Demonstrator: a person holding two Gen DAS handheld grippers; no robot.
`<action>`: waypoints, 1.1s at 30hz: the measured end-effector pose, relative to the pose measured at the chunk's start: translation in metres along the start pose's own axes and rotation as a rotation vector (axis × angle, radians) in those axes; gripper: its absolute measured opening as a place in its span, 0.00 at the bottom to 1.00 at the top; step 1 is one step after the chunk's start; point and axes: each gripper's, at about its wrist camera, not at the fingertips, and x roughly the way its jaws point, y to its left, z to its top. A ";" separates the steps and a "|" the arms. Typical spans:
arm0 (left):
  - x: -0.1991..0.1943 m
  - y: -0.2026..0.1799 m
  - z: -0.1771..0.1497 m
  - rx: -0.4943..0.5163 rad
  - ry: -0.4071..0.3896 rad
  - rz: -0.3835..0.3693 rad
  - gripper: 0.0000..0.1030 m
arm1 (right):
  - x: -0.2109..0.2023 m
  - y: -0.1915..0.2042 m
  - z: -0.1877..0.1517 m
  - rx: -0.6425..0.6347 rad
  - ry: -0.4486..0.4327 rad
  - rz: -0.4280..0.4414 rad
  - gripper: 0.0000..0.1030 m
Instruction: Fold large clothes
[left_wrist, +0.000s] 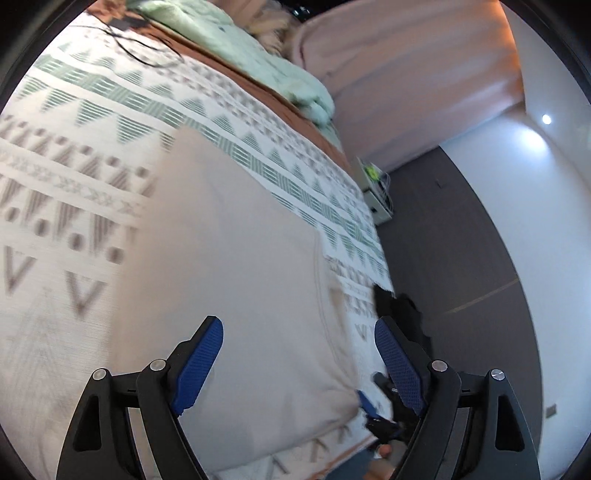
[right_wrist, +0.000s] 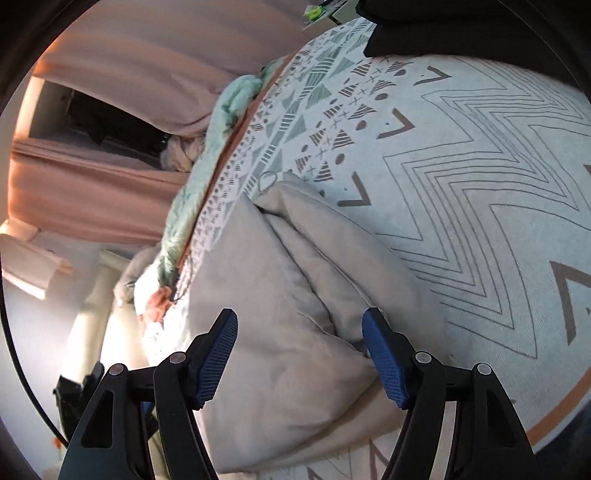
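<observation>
A large beige garment (left_wrist: 236, 266) lies folded flat on the patterned bedspread (left_wrist: 92, 110). My left gripper (left_wrist: 299, 328) is open and empty just above the garment's near part. In the right wrist view the same garment (right_wrist: 295, 295) shows bunched folds on the bedspread (right_wrist: 480, 184). My right gripper (right_wrist: 299, 321) is open and empty, its jaws standing wide over the garment's near edge. The right gripper also shows in the left wrist view (left_wrist: 376, 413), low at the garment's corner by the bed edge.
A mint green blanket (left_wrist: 258, 62) and a pink pillow (left_wrist: 399, 55) lie at the head of the bed. A dark garment (left_wrist: 402, 310) hangs at the bed's edge. A white nightstand (left_wrist: 376, 192) stands on the grey floor (left_wrist: 461, 258). A black cable (left_wrist: 140, 51) lies on the bedspread.
</observation>
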 end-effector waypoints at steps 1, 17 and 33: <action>-0.006 0.009 0.000 0.000 -0.019 0.026 0.82 | -0.002 0.001 -0.002 -0.006 -0.009 -0.020 0.68; -0.002 0.082 -0.019 -0.077 0.115 0.264 0.54 | 0.032 0.009 -0.038 -0.104 0.115 -0.076 0.68; 0.000 0.080 -0.026 -0.081 0.138 0.267 0.24 | 0.032 0.028 -0.031 -0.263 0.054 -0.135 0.11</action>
